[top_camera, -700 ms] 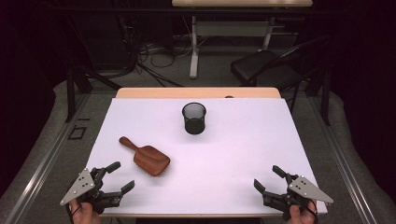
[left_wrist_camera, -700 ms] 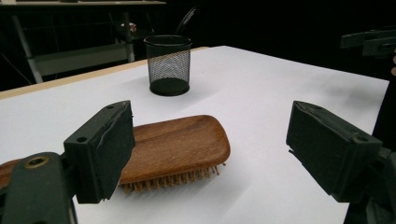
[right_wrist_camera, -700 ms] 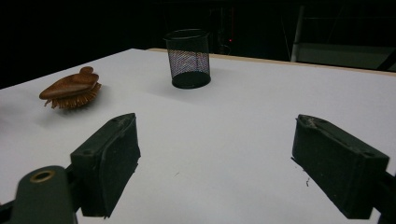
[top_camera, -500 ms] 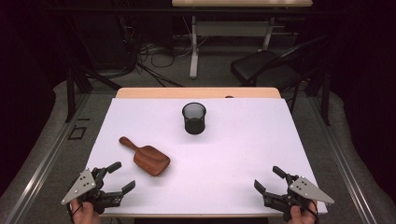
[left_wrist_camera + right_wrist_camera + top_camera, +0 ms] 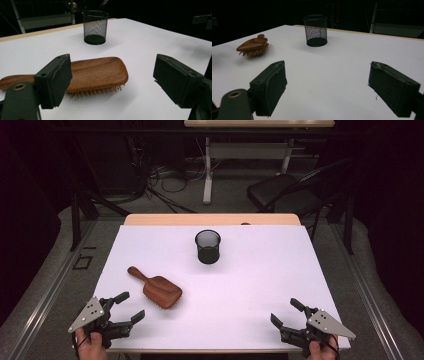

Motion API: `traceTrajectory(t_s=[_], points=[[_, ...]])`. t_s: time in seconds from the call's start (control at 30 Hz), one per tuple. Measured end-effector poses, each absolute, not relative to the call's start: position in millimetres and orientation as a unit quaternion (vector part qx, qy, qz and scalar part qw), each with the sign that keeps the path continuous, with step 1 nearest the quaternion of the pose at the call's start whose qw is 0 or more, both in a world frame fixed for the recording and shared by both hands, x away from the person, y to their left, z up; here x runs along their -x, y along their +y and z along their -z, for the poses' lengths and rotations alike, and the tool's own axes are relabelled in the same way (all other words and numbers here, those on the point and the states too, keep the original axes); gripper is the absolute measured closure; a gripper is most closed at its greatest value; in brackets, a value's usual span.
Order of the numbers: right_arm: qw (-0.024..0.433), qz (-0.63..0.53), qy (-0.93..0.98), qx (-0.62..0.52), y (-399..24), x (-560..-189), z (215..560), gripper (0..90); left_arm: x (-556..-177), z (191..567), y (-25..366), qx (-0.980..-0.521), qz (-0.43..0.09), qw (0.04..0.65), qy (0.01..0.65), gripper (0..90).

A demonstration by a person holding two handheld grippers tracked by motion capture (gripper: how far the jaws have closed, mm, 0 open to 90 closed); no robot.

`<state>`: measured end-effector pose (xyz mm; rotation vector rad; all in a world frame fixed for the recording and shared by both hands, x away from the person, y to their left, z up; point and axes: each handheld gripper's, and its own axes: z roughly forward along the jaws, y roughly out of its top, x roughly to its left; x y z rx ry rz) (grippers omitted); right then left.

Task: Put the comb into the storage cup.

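Hairbrush (image 5: 156, 290) lies bristles-down on table (image 5: 260, 285), just ahead of left gripper (image 5: 126, 307) — jaws spread, nothing held. Handle is angled far-left. Right gripper (image 5: 285, 312) well apart, likewise agape — mesh cup (image 5: 207, 246) beyond.

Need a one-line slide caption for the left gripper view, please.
Left tool open above the white table, wooden hairbrush lying bristles-down ahead, black mesh cup upright beyond.

I see a hairbrush (image 5: 161, 291) of smooth, reddish-brown polished wood with a soft sheen and pale bristles. The cup (image 5: 207, 246) is black wire mesh, matt. The table (image 5: 260, 285) top looks matt white, its far edge bare light wood.
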<state>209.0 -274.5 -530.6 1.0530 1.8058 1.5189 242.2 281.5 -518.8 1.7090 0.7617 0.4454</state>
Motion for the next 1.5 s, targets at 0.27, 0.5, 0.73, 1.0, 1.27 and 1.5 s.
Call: traceTrajectory(t_s=[0.27,0.5,0.73,1.0,1.27,1.5], points=[[0.272,-0.565,0.669,-0.399,-275.8,-211.4,532.0,14.0,-255.1,513.6,279.9,-0.722,-0.174,0.57,0.352,15.7],[0.266,-0.569,0.67,-0.396,-275.0,-216.7,533.0,14.1,-265.2,512.0,276.4,-0.726,-0.175,0.546,0.381,15.8],[0.259,-0.57,0.672,-0.395,-273.0,-218.8,533.3,14.1,-280.3,507.1,273.8,-0.722,-0.157,0.539,0.405,15.7],[0.255,-0.569,0.673,-0.397,-272.6,-221.8,534.1,14.1,-303.9,500.6,271.8,-0.734,-0.128,0.512,0.428,16.4],[0.257,-0.567,0.678,-0.392,-272.2,-220.4,534.1,14.1,-317.9,491.1,271.0,-0.737,-0.13,0.507,0.427,25.4],[0.261,-0.569,0.675,-0.39,-272.8,-216.1,532.8,14.1,-330.8,484.8,271.0,-0.735,-0.127,0.507,0.433,36.7]])
